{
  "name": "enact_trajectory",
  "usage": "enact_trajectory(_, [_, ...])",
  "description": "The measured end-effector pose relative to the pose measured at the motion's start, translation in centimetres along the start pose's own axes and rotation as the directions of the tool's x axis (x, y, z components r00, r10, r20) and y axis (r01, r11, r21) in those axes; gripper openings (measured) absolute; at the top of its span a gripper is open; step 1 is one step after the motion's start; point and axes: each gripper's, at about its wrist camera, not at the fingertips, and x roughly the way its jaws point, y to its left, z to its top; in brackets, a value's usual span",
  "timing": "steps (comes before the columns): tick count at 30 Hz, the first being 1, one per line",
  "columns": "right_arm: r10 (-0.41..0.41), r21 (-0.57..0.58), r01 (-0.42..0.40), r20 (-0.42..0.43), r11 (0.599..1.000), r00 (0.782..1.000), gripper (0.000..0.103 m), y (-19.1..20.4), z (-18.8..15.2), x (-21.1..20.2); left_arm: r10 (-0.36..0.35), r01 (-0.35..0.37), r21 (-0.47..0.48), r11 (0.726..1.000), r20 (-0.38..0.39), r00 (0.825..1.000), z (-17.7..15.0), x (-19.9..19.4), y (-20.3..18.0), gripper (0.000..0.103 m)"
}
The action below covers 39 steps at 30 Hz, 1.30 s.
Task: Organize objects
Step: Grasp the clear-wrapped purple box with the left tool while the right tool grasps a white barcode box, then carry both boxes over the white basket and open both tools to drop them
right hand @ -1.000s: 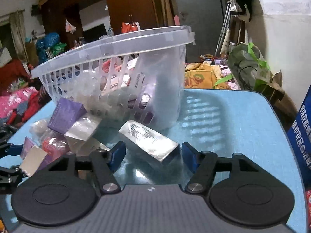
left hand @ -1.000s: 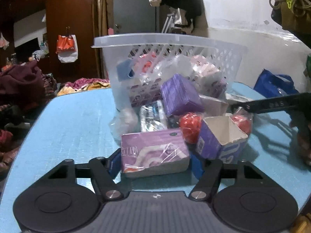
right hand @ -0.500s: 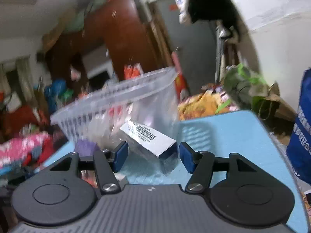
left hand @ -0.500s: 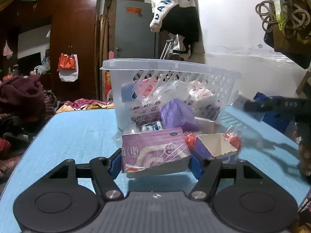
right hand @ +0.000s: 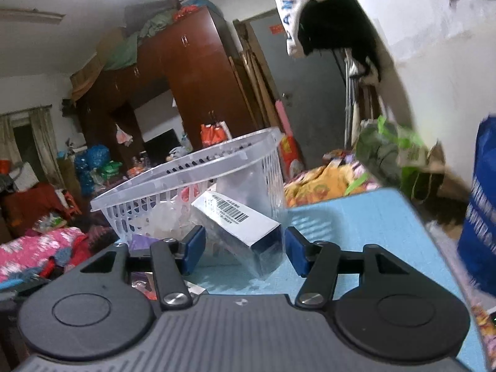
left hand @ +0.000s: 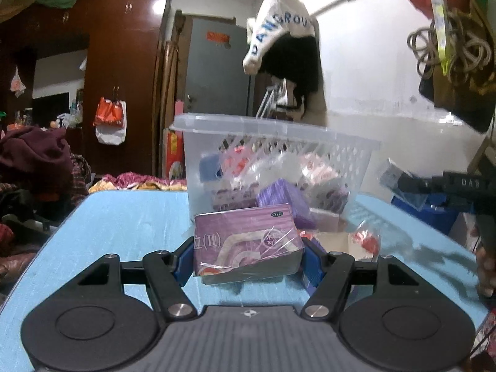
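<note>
Left gripper (left hand: 246, 255), as I run it, clamps the purple box (left hand: 246, 241) between its pads, raised above the blue table (left hand: 124, 217); the clear basket (left hand: 272, 155) stands at 12 o'clock. My right gripper (right hand: 245, 248) grips the silver barcoded box (right hand: 240, 226), basket (right hand: 186, 179) at 11 o'clock.

— what sort of place is this?
— a lived-in home bedroom: a tall brown wardrobe (right hand: 192, 93) with bundles piled on top, heaped bedding (right hand: 28, 254), a jacket (left hand: 285, 46) hanging on the wall, a blue table (left hand: 124, 217).
</note>
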Motion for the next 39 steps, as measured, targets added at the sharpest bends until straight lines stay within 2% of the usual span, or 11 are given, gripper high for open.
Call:
enact_trajectory(5, [-0.041, -0.077, 0.044, 0.037, 0.996, 0.998, 0.059, 2.3, -0.5, -2.2, -0.02, 0.019, 0.003, 1.0, 0.024, 1.0, -0.1, -0.3, 0.2, 0.071])
enact_trajectory(10, [-0.026, -0.081, 0.03, 0.05, 0.996, 0.998, 0.059, 2.7, -0.2, -3.8, -0.021, 0.02, 0.025, 0.999, 0.08, 0.997, -0.3, -1.2, -0.1, 0.071])
enact_trajectory(15, [-0.052, -0.119, 0.061, 0.077, 0.991, 0.996, 0.059, 3.1, 0.8, -4.7, -0.075, 0.075, -0.002, 0.997, 0.08, 0.994, 0.1, -1.4, 0.7, 0.071])
enact_trajectory(21, [-0.03, -0.13, 0.042, 0.098, 0.991, 0.995, 0.059, 3.7, 2.6, -5.1, -0.095, 0.099, -0.01, 0.995, 0.18, 0.979, 2.6, -4.0, 1.0, 0.071])
enact_trajectory(24, [-0.012, -0.177, 0.031, 0.104, 0.984, 0.994, 0.059, 5.4, 6.0, -2.8, -0.101, 0.094, 0.045, 0.995, 0.189, 0.977, 6.6, -3.0, 0.1, 0.071])
enact_trajectory(27, [-0.014, -0.23, 0.023, 0.038, 0.973, 0.999, 0.059, 6.8, 9.0, 2.1, -0.104, 0.099, 0.036, 0.994, 0.158, 0.982, 10.9, 0.1, -0.4, 0.071])
enact_trajectory(32, [-0.082, -0.311, 0.049, -0.096, 0.949, 0.992, 0.059, 7.8, 10.2, 10.5, -0.062, 0.062, -0.048, 0.997, -0.008, 0.998, 15.1, 8.1, 0.4, 0.072])
enact_trajectory(33, [-0.093, -0.322, 0.055, -0.105, 0.945, 0.99, 0.061, 7.8, 10.0, 11.3, -0.057, 0.054, -0.063, 0.997, -0.047, 0.997, 15.2, 9.6, 0.6, 0.072])
enact_trajectory(35, [-0.113, -0.34, 0.074, -0.096, 0.937, 0.989, 0.074, 8.0, 9.9, 12.6, -0.052, 0.046, -0.089, 0.995, -0.076, 0.996, 15.1, 11.4, 1.0, 0.073])
enact_trajectory(36, [-0.122, -0.347, 0.086, -0.082, 0.934, 0.989, 0.098, 8.2, 9.8, 12.7, -0.039, 0.031, -0.096, 0.995, -0.082, 0.996, 15.0, 12.1, 1.1, 0.076])
enact_trajectory(39, [-0.107, -0.307, 0.095, -0.023, 0.947, 0.994, 0.103, 7.8, 9.3, 9.8, -0.031, 0.021, -0.112, 0.993, -0.095, 0.995, 14.4, 12.3, 1.4, 0.09])
